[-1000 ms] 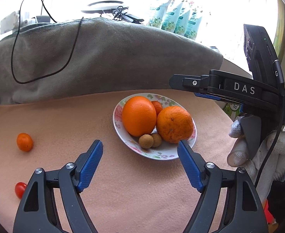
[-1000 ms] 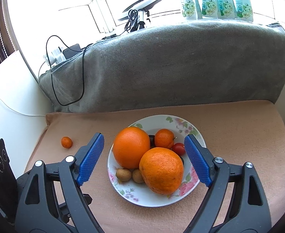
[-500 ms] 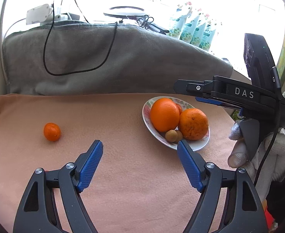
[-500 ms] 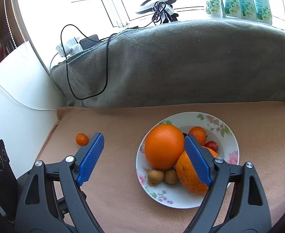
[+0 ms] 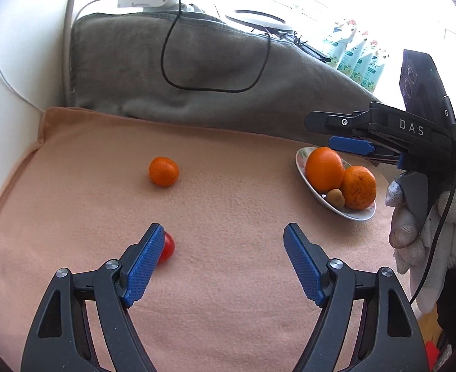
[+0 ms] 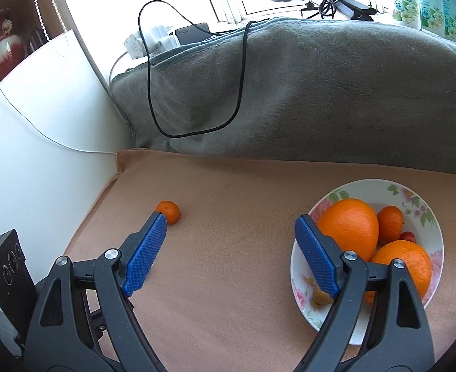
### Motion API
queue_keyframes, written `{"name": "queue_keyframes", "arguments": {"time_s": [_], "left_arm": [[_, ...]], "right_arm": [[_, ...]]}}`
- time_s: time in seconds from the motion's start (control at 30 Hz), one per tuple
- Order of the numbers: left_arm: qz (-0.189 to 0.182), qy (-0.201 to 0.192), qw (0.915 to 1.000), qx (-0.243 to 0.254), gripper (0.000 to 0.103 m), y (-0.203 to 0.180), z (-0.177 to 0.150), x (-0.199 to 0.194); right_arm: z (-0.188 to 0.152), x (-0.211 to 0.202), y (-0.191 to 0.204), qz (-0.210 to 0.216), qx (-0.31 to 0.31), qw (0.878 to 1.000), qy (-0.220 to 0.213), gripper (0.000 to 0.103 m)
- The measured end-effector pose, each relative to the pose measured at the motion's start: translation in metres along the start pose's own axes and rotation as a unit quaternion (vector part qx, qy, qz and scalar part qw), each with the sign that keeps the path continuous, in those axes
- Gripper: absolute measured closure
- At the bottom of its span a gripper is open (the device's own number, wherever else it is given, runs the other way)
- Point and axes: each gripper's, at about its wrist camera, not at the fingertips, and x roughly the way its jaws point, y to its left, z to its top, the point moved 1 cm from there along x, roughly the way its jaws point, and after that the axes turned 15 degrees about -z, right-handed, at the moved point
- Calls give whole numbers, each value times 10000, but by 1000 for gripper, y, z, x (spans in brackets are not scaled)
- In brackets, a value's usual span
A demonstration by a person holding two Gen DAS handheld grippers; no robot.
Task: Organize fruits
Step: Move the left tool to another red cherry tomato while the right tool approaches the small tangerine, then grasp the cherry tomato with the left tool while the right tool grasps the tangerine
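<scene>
Left wrist view: the left gripper (image 5: 221, 249) is held open and empty. A cherry tomato (image 5: 167, 247) is seen just behind its left pad; a small mandarin (image 5: 163, 171) lies ahead.

Right wrist view: the right gripper (image 6: 231, 241) is held open and empty, with the plate (image 6: 302, 282) behind its right finger. The approach step is judged in hand; centring on a loose fruit is required next.

desk cover (image 5: 228, 192) – matt peach fleece | blanket (image 6: 321, 93) – grey, napped cloth | plate (image 6: 414, 195) – glossy glazed ceramic | tongs pads (image 5: 142, 266) – blue ribbed plastic | glove (image 5: 445, 232) – white knit
</scene>
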Motion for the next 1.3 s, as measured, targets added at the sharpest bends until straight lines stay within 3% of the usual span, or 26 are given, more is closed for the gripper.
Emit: {"name": "queue_keyframes", "arguments": {"time_s": [0.23,0.53,0.6,0.87,1.3], "left_arm": [[17,65,9995,-295,24,25,-11,-4],[16,166,9984,-538,38,45,-13,2],[-16,217,9982,-556,43,48,-13,4],[-77,297,9976,-614,48,55,-12,12],[-82,425,9969,-653,60,63,-11,27]], "right_arm": [[7,27,40,324,-249,9989,248,16],[13,67,71,781,-161,9940,754,17],[12,77,76,843,-104,9926,873,26],[6,108,89,1046,86,9862,1278,41],[3,137,107,851,-48,9857,1451,53]]}}
